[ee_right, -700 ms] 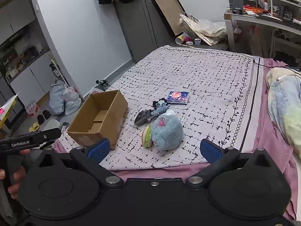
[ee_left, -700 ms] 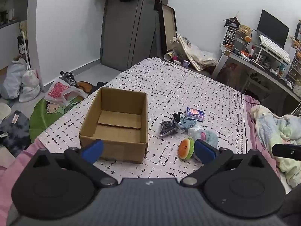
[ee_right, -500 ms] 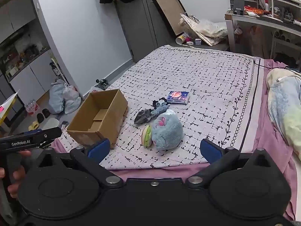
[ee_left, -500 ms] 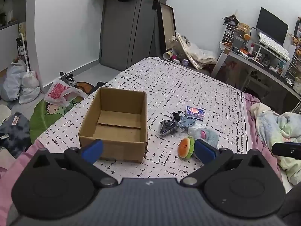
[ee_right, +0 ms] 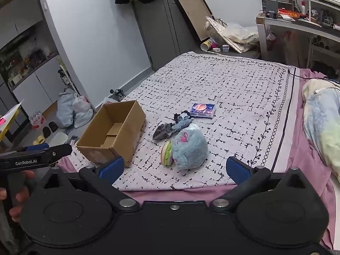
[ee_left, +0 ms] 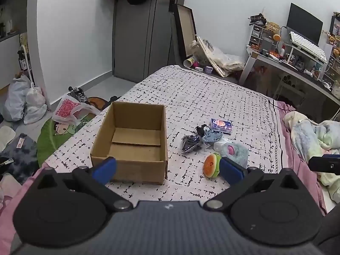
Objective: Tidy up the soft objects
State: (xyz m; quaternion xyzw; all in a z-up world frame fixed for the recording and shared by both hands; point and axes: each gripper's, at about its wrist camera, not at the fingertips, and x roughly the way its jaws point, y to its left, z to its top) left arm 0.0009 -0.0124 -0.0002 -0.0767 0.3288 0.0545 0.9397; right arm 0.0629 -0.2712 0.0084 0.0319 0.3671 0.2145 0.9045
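An open cardboard box (ee_left: 131, 140) (ee_right: 112, 131) stands on the patterned bed cover, nothing visible inside. To its right lie a burger plush (ee_left: 210, 164) (ee_right: 166, 153), a fluffy blue plush (ee_left: 233, 150) (ee_right: 190, 148), a dark crumpled cloth (ee_left: 191, 143) (ee_right: 162, 130), a blue denim piece (ee_left: 211, 136) (ee_right: 182, 123) and a small printed box (ee_left: 221, 125) (ee_right: 203, 110). My left gripper (ee_left: 167, 170) hangs open before the box's near wall. My right gripper (ee_right: 174, 170) is open just short of the blue plush. Neither holds anything.
A bundled pale blanket (ee_right: 320, 119) lies at the bed's right side. Bags (ee_left: 23, 104) and a green mat (ee_left: 55, 136) cover the floor on the left. A desk (ee_left: 297, 68) with monitor and keyboard stands at the far right; a dark door (ee_left: 140, 31) is behind.
Both grippers have eased slightly forward toward the bed. Their jaws stay wide and the objects have not moved.
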